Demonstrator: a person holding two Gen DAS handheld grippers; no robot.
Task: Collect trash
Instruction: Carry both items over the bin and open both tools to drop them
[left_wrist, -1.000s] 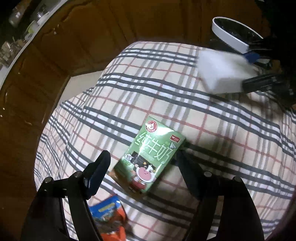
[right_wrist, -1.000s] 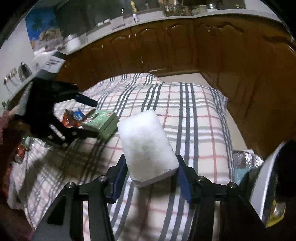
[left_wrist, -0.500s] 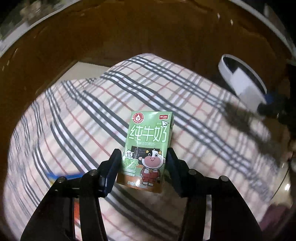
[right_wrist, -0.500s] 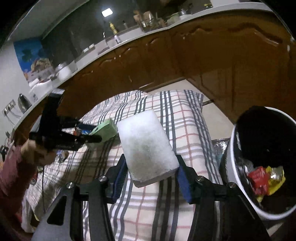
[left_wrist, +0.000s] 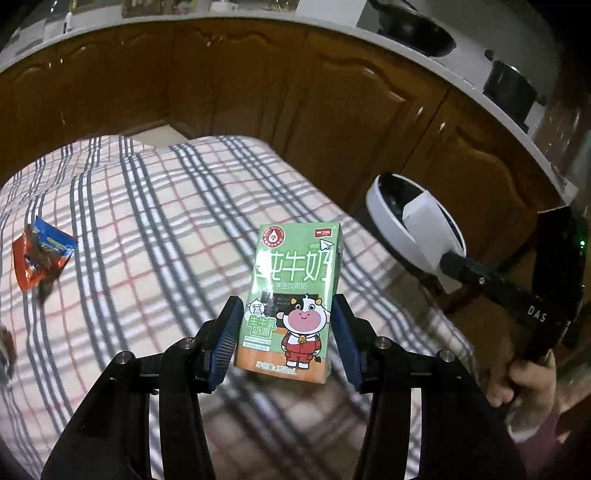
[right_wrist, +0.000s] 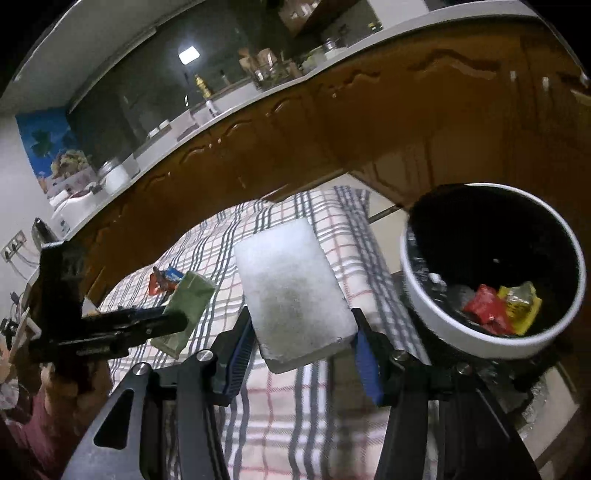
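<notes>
Trash, item one: green milk carton, left wrist view. It stands upright between the blue pads of the left tongs, which have just been closing and now clamp its lower half from both sides, so the carton is carried clear of the plaid cloth over the tabletop. The printed face is turned toward the camera. Legible: large white Chinese characters for pure milk, a smaller line reading as student drinking milk, a red round emblem at top left, a small red brand tag at top right too fine to read, a cartoon cow in red clothes, and "125mL" along the bottom edge. Left of the tongs, well apart, a red and blue snack wrapper lies flat on the cloth, not yet collected. Ahead and to the right sits the white-rimmed bin; the right tongs' arm beside it is marked "DAS".

Item two: white sponge block, right wrist view. The right tongs grip its near end at a middling width, the block jutting forward and up, apparently held that way for release over the bin, which lies just to the right. Inside the bin are a red wrapper and a yellow one. No writing shows on the sponge. To the left, the left tongs hold the carton edge-on.
</notes>
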